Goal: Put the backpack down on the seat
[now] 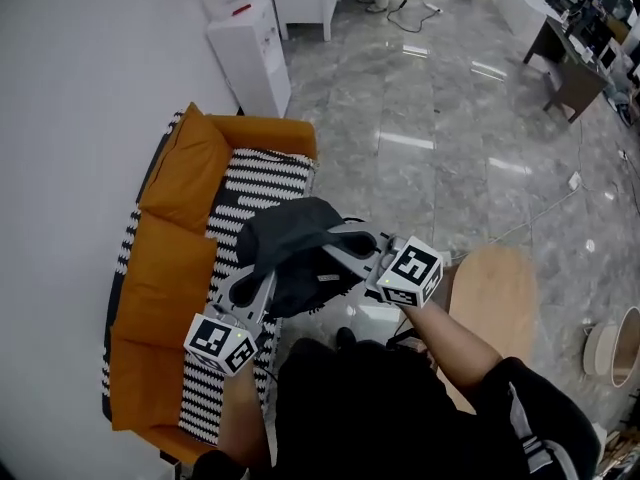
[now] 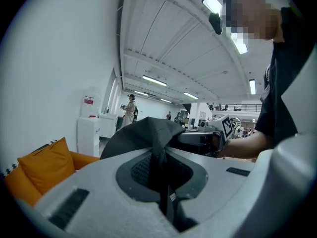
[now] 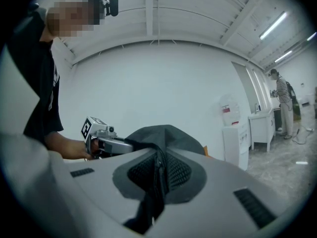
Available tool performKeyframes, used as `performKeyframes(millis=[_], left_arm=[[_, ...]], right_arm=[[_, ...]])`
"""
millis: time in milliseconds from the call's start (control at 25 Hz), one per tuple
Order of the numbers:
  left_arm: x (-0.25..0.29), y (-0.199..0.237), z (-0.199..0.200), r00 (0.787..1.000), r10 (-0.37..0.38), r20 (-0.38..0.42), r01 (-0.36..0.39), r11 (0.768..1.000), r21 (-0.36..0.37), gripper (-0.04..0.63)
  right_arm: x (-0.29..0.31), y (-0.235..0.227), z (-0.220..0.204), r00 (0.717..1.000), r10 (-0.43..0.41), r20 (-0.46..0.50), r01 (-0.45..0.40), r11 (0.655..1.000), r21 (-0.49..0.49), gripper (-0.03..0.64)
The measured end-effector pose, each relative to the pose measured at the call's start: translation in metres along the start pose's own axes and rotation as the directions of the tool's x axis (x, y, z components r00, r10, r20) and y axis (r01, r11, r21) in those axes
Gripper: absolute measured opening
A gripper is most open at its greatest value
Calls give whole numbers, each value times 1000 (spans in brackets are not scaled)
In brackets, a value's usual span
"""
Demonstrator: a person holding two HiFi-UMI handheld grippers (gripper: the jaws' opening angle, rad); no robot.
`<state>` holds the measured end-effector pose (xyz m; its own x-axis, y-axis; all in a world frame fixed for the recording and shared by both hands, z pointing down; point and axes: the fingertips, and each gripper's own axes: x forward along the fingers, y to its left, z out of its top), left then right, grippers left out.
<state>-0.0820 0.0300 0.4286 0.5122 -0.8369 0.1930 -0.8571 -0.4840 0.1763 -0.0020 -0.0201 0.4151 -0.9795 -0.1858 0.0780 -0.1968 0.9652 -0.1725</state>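
A dark grey backpack [image 1: 290, 248] hangs between both grippers, above the front edge of the orange sofa's striped seat [image 1: 258, 180]. My left gripper [image 1: 258, 286] is shut on a fold of its fabric [image 2: 158, 148], pinched between the jaws. My right gripper [image 1: 352, 251] is shut on another fold of the backpack [image 3: 163, 148]. In the left gripper view the right gripper [image 2: 208, 138] shows beyond the bag, and in the right gripper view the left gripper [image 3: 101, 142] shows behind it. The bag's lower part is hidden by the grippers.
Orange cushions [image 1: 185, 168] line the sofa's back against the white wall. A white water dispenser [image 1: 248, 48] stands beyond the sofa. A round wooden table [image 1: 495, 298] is at my right. Grey marble floor [image 1: 450, 138] spreads ahead; a person [image 2: 130, 108] stands far off.
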Motion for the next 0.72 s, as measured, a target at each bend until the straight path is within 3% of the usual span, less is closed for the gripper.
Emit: performKeyframes(millis=[360,720], left_arm=[[43,39,8,1000,0,-3,0,1000,-5,26],[84,105,16,1000,14,-12,-14,999,-30,26]], right_arm=[[24,-56,6,1000,-1,-6,1,1000,-2,37],[75,-119,10,999,27,-36,-26,1000,16,37]])
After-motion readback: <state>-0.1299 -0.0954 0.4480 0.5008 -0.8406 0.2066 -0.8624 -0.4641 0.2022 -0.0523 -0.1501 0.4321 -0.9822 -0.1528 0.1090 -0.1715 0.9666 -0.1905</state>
